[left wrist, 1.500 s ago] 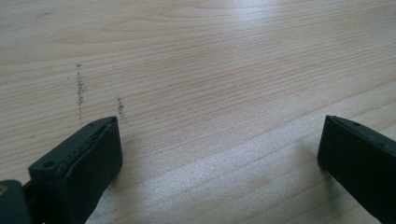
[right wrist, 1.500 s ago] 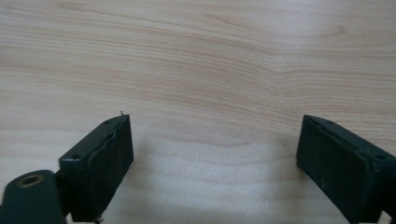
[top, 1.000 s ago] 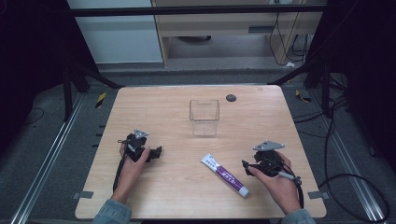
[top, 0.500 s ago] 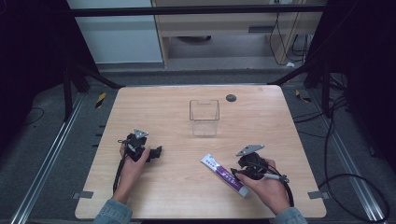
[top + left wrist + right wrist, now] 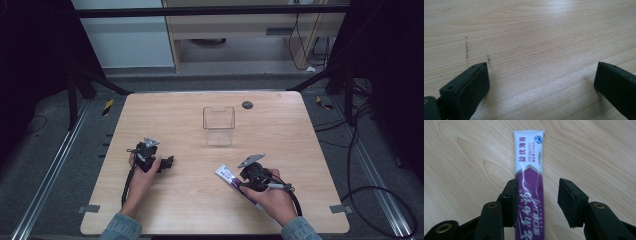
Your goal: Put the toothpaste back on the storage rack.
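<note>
— Purple and white, that flat plastic toothpaste tube: where does it lie?

— On the pale wooden bench, near its front edge on my right side. In the high view the tube lies slanted, its white crimped end pointing away from me and toward the middle of the bench. My right hand covers its near end there.

— And your right gripper?

— It straddles the purple part of the tube. Its jaws have just been closing, with the tube between them. In the right gripper view one pad sits right at the tube's edge, touching or nearly so. The other pad stands clear of it, with bare wood in the gap. So I am not pinching it; the jaws are about half closed and nothing is held.

— What about your left gripper?

— It rests in my left hand on the left side of the bench, well apart from the tube. In the left gripper view its jaws stand wide, with bare wood grain between them.

— Anything else on the bench?

— A clear square plastic box stands upright near the middle, beyond the tube. A small dark round disc lies just behind it, toward the far edge.
</note>
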Motion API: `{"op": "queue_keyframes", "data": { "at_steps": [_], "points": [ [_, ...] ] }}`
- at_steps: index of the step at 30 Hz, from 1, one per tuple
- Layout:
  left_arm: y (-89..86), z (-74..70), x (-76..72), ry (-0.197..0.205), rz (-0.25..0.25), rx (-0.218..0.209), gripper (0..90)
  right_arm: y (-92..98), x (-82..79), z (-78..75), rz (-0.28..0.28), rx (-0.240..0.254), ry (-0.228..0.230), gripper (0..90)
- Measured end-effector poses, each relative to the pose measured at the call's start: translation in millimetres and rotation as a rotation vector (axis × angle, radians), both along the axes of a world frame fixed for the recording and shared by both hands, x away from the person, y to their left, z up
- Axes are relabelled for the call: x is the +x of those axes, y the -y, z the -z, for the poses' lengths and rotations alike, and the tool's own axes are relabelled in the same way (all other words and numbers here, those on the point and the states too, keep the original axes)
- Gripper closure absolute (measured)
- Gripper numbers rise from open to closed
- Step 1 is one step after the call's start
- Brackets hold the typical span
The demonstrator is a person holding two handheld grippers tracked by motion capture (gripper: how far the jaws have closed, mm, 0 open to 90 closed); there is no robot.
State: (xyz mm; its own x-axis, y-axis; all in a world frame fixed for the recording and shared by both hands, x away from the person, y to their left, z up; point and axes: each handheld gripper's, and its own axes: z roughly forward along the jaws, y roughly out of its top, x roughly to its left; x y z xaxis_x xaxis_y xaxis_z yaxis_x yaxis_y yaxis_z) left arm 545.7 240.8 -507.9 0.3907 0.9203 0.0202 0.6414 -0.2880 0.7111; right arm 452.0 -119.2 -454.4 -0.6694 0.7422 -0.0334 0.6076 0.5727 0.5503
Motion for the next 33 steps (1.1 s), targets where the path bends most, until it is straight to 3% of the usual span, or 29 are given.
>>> {"op": "queue_keyframes", "data": {
  "at_steps": [15, 33],
  "points": [
    [-0.3, 0.0, 0.6, 0.0, 0.005, -0.001, 0.0, -32.1, 17.8, 13.9, -0.018, -0.06, -0.071, 49.5],
    [-0.4, 0.0, 0.8, 0.0, 0.007, -0.001, 0.0, -33.1, 29.7, 18.8, -0.003, -0.072, -0.135, 54.2]
  ]
}}
